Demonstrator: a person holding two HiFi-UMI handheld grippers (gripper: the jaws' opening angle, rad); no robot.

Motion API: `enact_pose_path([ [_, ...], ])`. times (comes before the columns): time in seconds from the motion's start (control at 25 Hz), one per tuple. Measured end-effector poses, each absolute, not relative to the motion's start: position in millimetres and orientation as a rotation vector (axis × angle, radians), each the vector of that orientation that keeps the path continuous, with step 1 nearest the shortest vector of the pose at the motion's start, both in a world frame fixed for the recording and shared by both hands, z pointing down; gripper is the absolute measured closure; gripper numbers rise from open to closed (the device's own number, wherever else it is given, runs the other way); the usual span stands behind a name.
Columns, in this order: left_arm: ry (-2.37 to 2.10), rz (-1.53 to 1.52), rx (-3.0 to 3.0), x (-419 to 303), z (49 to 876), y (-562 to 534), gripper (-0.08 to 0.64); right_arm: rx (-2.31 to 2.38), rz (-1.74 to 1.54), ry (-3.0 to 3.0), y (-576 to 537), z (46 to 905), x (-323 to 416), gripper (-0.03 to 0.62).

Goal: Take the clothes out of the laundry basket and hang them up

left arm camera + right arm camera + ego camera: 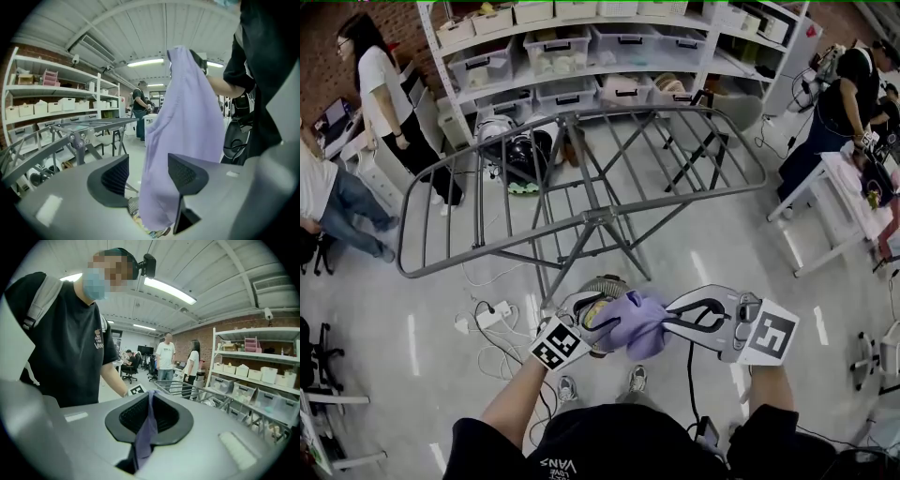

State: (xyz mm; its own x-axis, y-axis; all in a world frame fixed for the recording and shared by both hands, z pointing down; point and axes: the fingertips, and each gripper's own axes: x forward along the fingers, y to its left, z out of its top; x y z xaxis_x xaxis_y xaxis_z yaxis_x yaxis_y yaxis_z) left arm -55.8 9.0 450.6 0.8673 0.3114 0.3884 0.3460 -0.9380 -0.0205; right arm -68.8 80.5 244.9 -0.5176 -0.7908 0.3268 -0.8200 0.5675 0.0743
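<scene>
Both tongs meet in front of my chest, tips turned toward each other, with my forearms reaching in from the bottom edge of the head view. My left tongs (pixel 598 317) (pixel 147 173) stand with their jaws wide apart. The lilac garment (pixel 639 323) (pixel 187 117) hangs down between the two ribbed pads, closer to the right-hand one, and neither pad presses on it. My right tongs (pixel 670 314) (pixel 149 413) are clamped together on a thin fold of that same garment (pixel 145 434), which runs up between the pads and trails out below them. The cloth is plain, pale purple, soft and creased, and it drapes from the right tongs in one long hanging sheet with a bunched top. It is up in the air between the tongs, clear of everything else. Straight beneath it on the floor sits the laundry basket (pixel 605 284) (pixel 132 206), round with a woven-looking rim, and something patterned and colourful lies inside it. Just beyond the basket stands the grey drying rack (pixel 581 178), wings spread and its rails bare. Behind the rack, white shelves (pixel 581 56) carry rows of clear bins (pixel 558 49); I cannot tell what they hold.
</scene>
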Motion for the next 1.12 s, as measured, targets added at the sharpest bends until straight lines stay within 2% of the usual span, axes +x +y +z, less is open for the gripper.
enact_pose_path([
  [0.4,-1.232,-0.535,-2.779,-22.9,448.6,97.1,0.341,1.208,0.054,-2.452,109.1,250.8,-62.6,0.566],
  [0.44,-1.261,-0.533,-2.770,-19.9,447.9,105.0,0.402,1.247,0.083,-2.454,112.4,250.0,-58.2,0.566],
  [0.48,-1.265,-0.530,-2.770,-16.3,447.5,110.3,0.511,1.284,0.108,-2.453,115.5,249.8,-53.8,0.566],
  [0.84,-0.803,-0.574,-2.882,8.4,438.3,78.2,0.529,1.572,0.224,-2.339,133.0,268.8,2.8,0.566],
  [1.12,-0.391,-0.623,-2.815,-6.2,409.2,29.2,0.529,1.745,0.263,-2.237,135.4,306.1,48.0,0.565],
])
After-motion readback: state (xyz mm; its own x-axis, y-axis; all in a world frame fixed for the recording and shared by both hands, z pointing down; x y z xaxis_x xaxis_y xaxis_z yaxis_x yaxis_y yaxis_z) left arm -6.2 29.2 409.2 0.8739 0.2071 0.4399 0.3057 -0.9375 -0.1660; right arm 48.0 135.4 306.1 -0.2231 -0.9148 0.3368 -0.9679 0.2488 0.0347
